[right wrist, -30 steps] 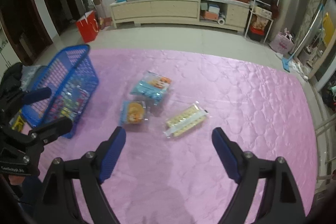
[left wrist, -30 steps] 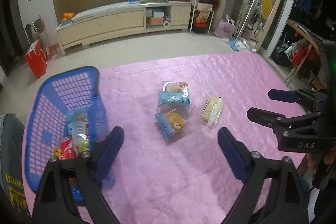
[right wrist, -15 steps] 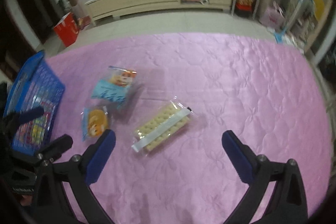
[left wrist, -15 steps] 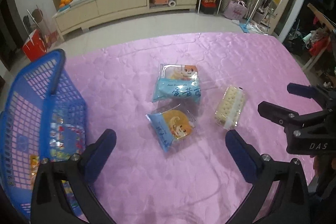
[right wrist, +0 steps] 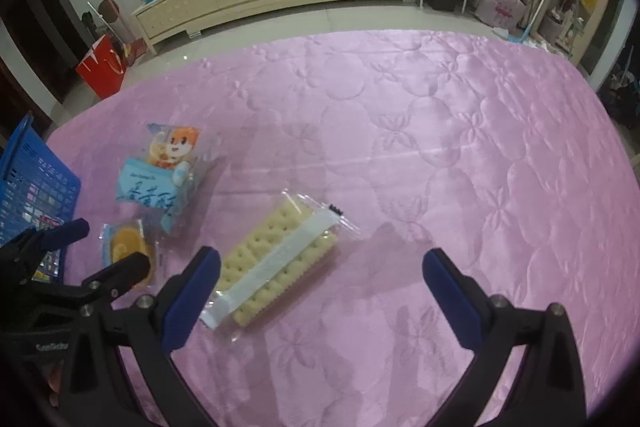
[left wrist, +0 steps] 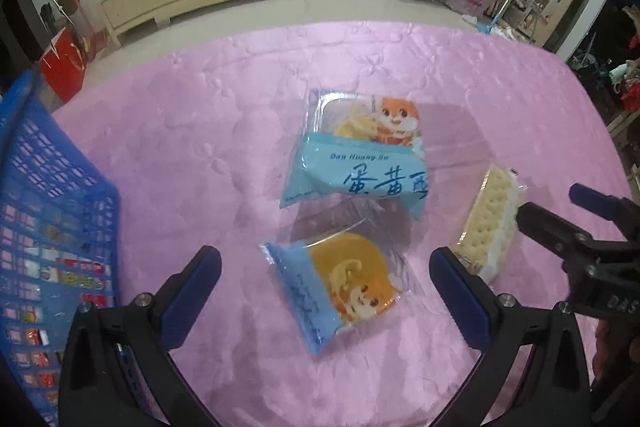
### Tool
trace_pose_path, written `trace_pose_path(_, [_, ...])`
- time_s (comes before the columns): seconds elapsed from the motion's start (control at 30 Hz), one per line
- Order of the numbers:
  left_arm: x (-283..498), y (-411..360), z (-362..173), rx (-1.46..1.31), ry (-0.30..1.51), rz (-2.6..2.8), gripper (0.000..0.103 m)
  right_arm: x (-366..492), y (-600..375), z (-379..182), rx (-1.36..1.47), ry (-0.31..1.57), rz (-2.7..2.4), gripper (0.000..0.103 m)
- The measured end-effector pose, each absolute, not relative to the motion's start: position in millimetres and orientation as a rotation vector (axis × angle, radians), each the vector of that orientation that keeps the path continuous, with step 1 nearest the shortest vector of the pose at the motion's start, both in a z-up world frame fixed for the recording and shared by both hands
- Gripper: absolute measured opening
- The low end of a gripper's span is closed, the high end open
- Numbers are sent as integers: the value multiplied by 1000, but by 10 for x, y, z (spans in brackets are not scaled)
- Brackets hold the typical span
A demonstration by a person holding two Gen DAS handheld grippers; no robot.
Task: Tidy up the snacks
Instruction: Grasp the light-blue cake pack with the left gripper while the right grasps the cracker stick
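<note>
- Both jaws of the left gripper [left wrist: 325, 277] stand at their widest after just opening further, with nothing pressed by either pad.
- Between those jaws in the left wrist view, a little ahead of the tips, lies the small blue cake packet [left wrist: 344, 285], flat on the pink quilted cover [left wrist: 208, 131]; it is framed but not touched.
- Just beyond it sits the larger blue egg-yolk pastry pack [left wrist: 360, 163], its clear edge overlapping the small packet's far corner.
- Outside the right-hand jaw lies the cracker pack [left wrist: 490, 223], partly hidden by that jaw and by the right gripper [left wrist: 560, 215] reaching in from the side.
- Outside the left-hand jaw stands the blue basket [left wrist: 52, 211], cut off by the frame; wrappers show through its mesh but cannot be told apart.
- The packet looks light, its film slippery and puffy and the cake soft; a gentle grip across its middle seems safest.
- In the right wrist view the right gripper [right wrist: 322, 273] is likewise spread to its widest after opening, holding nothing.
- The cracker pack [right wrist: 280, 259] lies slanted, its near end just beside the left-hand jaw, most of it between and ahead of the tips.
- Crackers are stiff yet brittle, so a light pinch across the short width should suit.
- The left gripper [right wrist: 104, 255] covers part of the cake packet [right wrist: 124, 247].
</note>
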State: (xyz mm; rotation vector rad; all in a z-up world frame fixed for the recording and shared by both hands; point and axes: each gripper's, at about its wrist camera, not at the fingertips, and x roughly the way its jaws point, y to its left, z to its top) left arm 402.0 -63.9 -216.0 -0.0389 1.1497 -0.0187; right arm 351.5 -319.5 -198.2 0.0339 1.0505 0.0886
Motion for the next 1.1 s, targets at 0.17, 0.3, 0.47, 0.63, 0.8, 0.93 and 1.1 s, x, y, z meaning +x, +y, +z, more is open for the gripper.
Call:
trace_pose_path(0.17, [4048, -640, -2349, -76, 1197, 1, 103, 3502, -3281, -2008, 63, 1058, 81, 102])
trace_pose_path(0.3, [4033, -571, -2403, -167, 1197, -3, 103, 3488, -3302, -2028, 65, 1060, 79, 102])
trace_pose_path(0.47, [4019, -658, -2388, -95, 1217, -5, 94, 3485, -3301, -2073, 66, 1069, 89, 102])
trace_pose_path(0.63, [3966, -685, -2304, -113, 1189, -5, 71, 3479, -3283, -2087, 84, 1075, 95, 102])
trace_pose_path(0.8, [3892, -588, -2281, -140, 1157, -11, 59, 3473, -3237, -2129, 147, 1087, 125, 102])
trace_pose_path(0.93, [3769, -472, -2263, -128, 1142, -33, 55, 3513, -3149, -2180, 205, 1119, 153, 102])
trace_pose_path(1.1, [3687, -409, -2236, -116, 1134, -32, 54, 3587, -2989, -2186, 174, 1142, 152, 102])
